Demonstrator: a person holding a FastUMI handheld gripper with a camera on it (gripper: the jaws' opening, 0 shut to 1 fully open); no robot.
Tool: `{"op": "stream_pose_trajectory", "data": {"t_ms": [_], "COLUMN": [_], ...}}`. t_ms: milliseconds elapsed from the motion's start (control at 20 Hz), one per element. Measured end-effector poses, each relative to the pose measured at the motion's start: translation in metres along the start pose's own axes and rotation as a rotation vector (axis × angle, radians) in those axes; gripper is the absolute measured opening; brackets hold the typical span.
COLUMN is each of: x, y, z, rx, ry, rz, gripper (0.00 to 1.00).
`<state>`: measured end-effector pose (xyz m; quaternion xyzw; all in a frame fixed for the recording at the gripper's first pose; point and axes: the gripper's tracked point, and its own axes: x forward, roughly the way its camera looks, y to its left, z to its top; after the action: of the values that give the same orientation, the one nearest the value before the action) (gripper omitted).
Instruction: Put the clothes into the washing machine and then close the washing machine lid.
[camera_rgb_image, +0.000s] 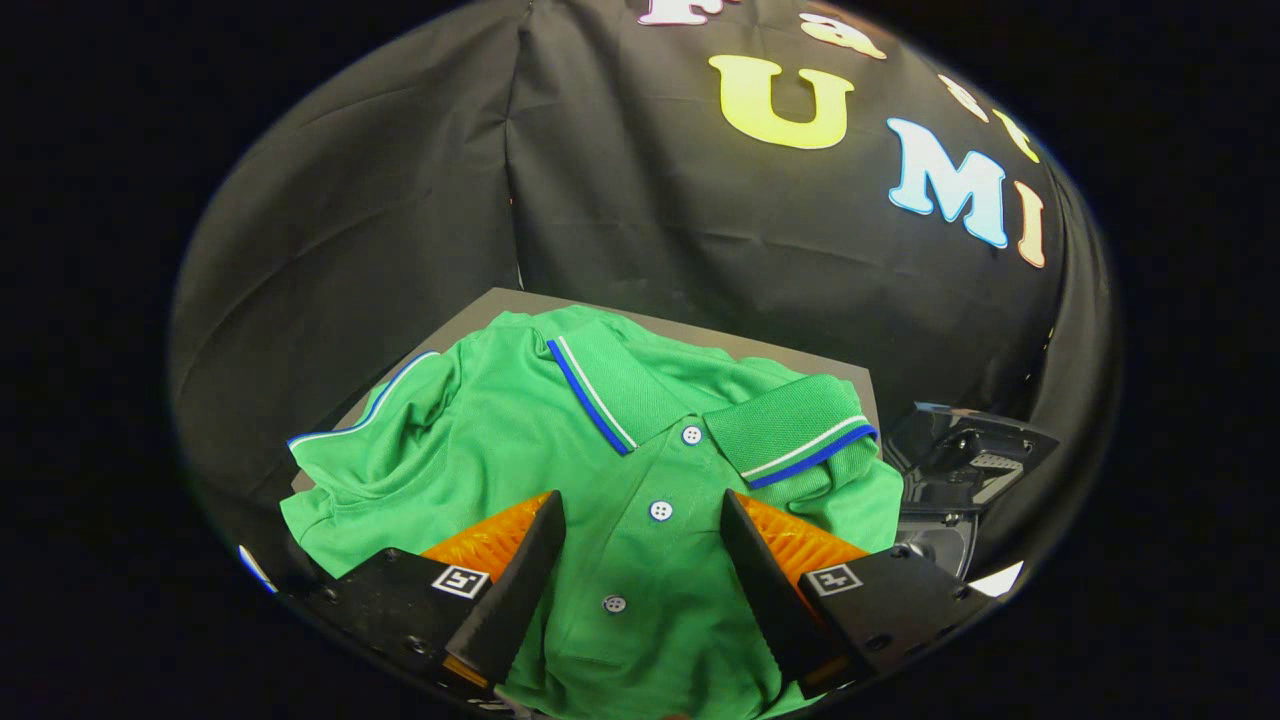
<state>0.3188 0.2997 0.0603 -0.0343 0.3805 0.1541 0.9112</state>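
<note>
A green polo shirt (600, 470) is spread, somewhat rumpled, on a grey table (510, 300), its button placket seen between the fingers. The gripper (640, 560) is held spread just over the shirt; nothing is pinched. A dark machine part (960, 460) is glimpsed beside the table, too partial to identify. The task is judged barely begun: grasping, loading and lid closing are all left.

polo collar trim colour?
Blue and white stripes edge the green polo shirt's collar, clearest in the gripper view; the open tool straddles the placket.
</note>
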Motion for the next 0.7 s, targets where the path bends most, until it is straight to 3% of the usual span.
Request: {"op": "stream_pose_trajectory", "data": {"t_ms": [150, 300, 650, 700], "x": [0.0040, -0.0007, 0.0018, -0.0003], "y": [0.0028, 0.0047, 0.0050, 0.0058], "z": [0.0020, 0.0010, 0.0023, 0.0009], "rx": [-0.007, -0.031, -0.034, -0.012], "ry": [0.013, 0.040, 0.092, 0.088], "rz": [0.017, 0.013, 0.020, 0.013], "gripper": [0.97, 0.74, 0.74, 0.48]}}
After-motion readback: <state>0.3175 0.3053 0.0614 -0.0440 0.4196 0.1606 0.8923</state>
